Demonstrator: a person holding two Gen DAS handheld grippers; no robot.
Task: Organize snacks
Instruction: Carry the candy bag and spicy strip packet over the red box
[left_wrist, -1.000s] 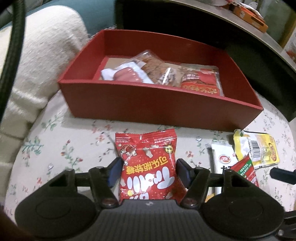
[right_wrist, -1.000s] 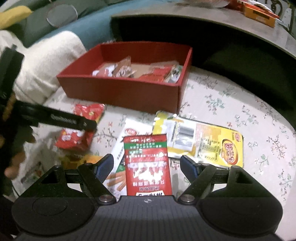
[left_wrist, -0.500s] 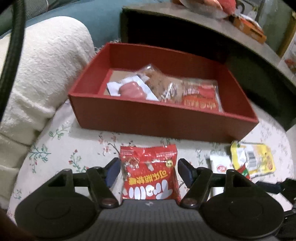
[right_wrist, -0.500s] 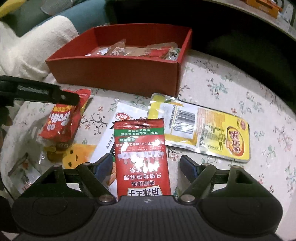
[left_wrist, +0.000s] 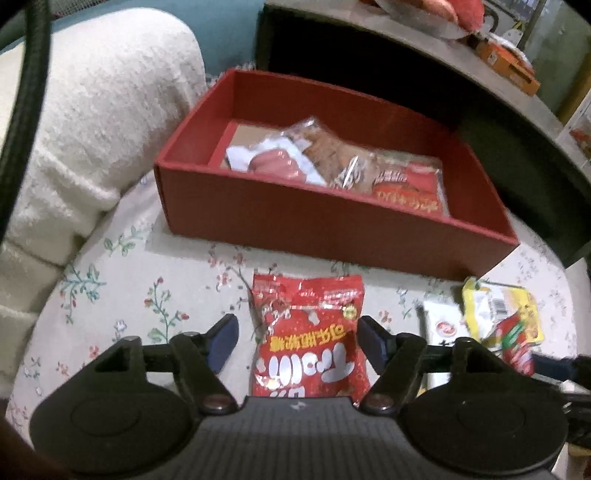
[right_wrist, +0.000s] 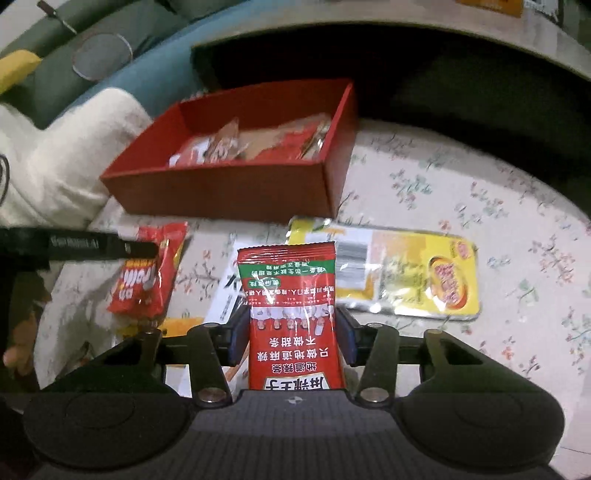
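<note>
upright, top edge away: red-green packet (right_wrist: 291, 314) between closing right fingers (right_wrist: 345, 341).

We see a floral-print cloth (left_wrist: 122, 295) covering the table, its sprigs in green, red and blue on cream. Off its far left edge lies a cream fleece blanket (left_wrist: 92, 110), with a teal sofa (right_wrist: 147, 55) behind it carrying a green cushion (right_wrist: 55, 74). Beyond the far edge runs a curved grey counter (left_wrist: 424, 40) over a dark recess, bearing an orange box (left_wrist: 509, 66).
</note>
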